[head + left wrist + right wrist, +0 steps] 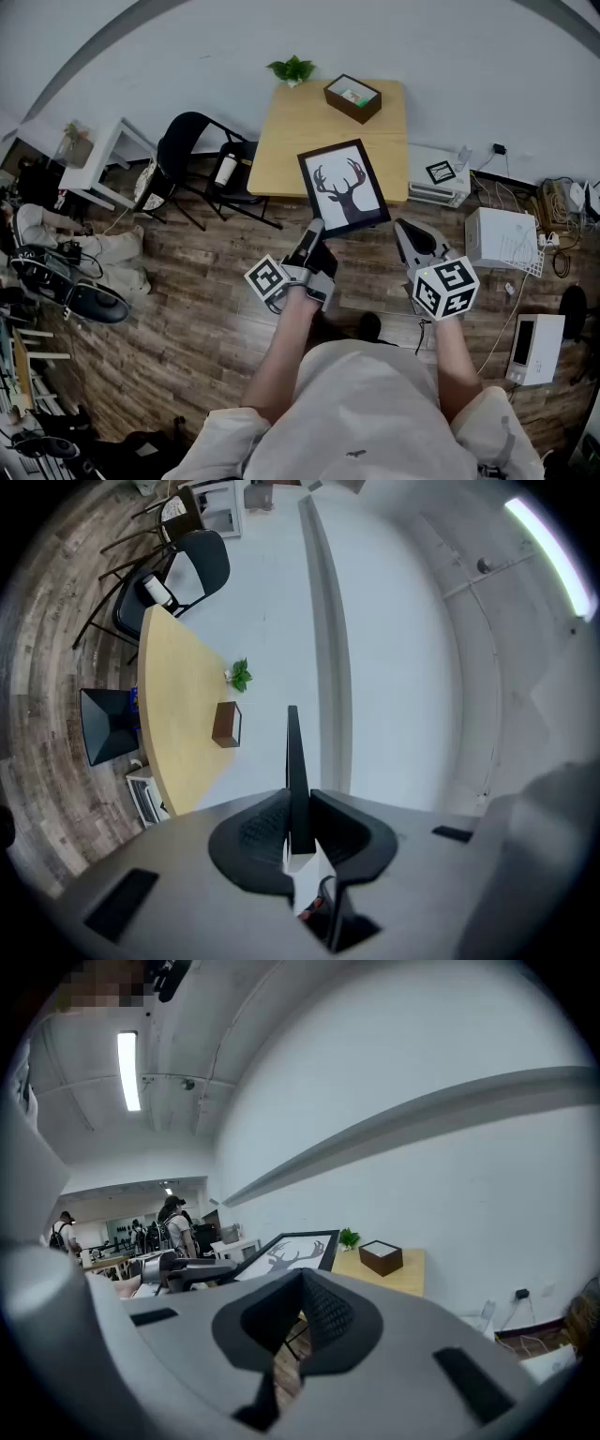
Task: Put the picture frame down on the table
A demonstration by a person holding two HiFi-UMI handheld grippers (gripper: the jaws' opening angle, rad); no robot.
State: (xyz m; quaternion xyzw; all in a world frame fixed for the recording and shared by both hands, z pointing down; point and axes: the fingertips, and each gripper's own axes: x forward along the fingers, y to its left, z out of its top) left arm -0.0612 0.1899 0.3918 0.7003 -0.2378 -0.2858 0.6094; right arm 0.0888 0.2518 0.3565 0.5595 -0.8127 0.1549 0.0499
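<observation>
- A small green plant stands close against the white wall
- An open brown box with a pale inside sits near the plant, apart from it
- A black folding chair stands on the wooden plank floor, with a dark bottle lying on its seat
- A white side table stands further left
- A flat white device lies by the wall, with a small black-framed square on top
- A white box and a white appliance stand on the floor at the right, with cables behind them
- A strip light glows on the ceiling
</observation>
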